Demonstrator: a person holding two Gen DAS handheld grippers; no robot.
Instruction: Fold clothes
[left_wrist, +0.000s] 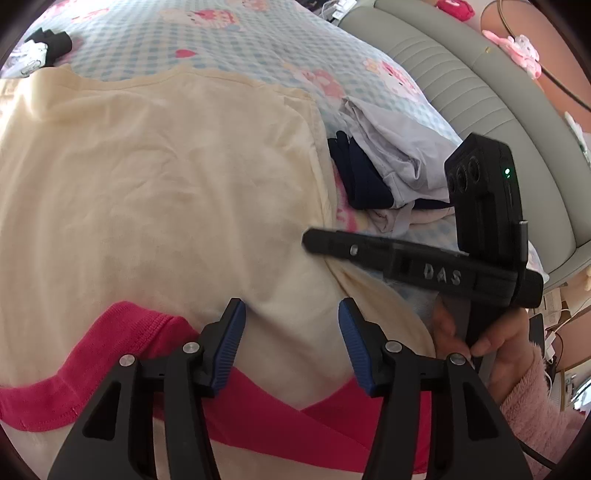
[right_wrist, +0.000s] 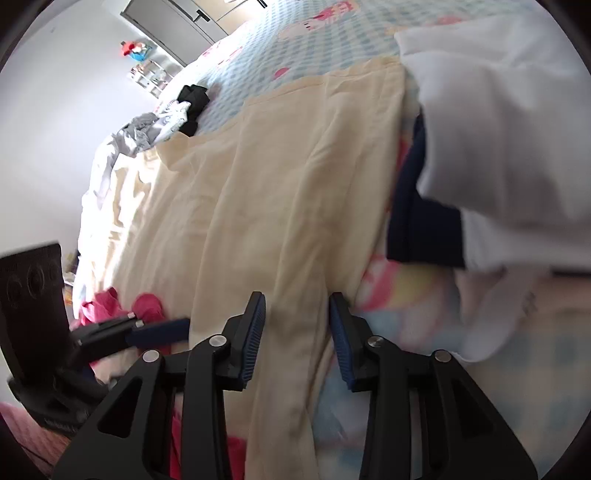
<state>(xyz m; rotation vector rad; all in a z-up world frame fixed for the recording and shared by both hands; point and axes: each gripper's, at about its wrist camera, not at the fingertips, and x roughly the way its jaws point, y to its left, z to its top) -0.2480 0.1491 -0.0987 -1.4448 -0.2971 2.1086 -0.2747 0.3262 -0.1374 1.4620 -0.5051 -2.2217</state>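
Lying spread flat across the bed covered by a blue-checked cartoon-print sheet (left_wrist: 258, 40), a pale cream cotton T-shirt (left_wrist: 159, 177) fills most of the left wrist view, its neckline toward the far side. At the far left a small heap of black and white crumpled clothes (left_wrist: 40, 46) is seen on the sheet, apart from the shirt. Nearer the camera, a bright pink knit garment (left_wrist: 122, 343) is laid over the cream shirt's lower part. The left claw (left_wrist: 291, 343) is held above the cream fabric with its blue-padded fingers spread apart, nothing between them. To the right, a stack of folded lavender and navy clothes (left_wrist: 384, 166) is set just beside the shirt's edge. In the right wrist view, the right claw (right_wrist: 297, 338) is seen over the shirt's right edge, its fingers likewise spread and empty, and the handle is gripped by a hand (left_wrist: 495, 343) in a fluffy pink sleeve (left_wrist: 535, 413).
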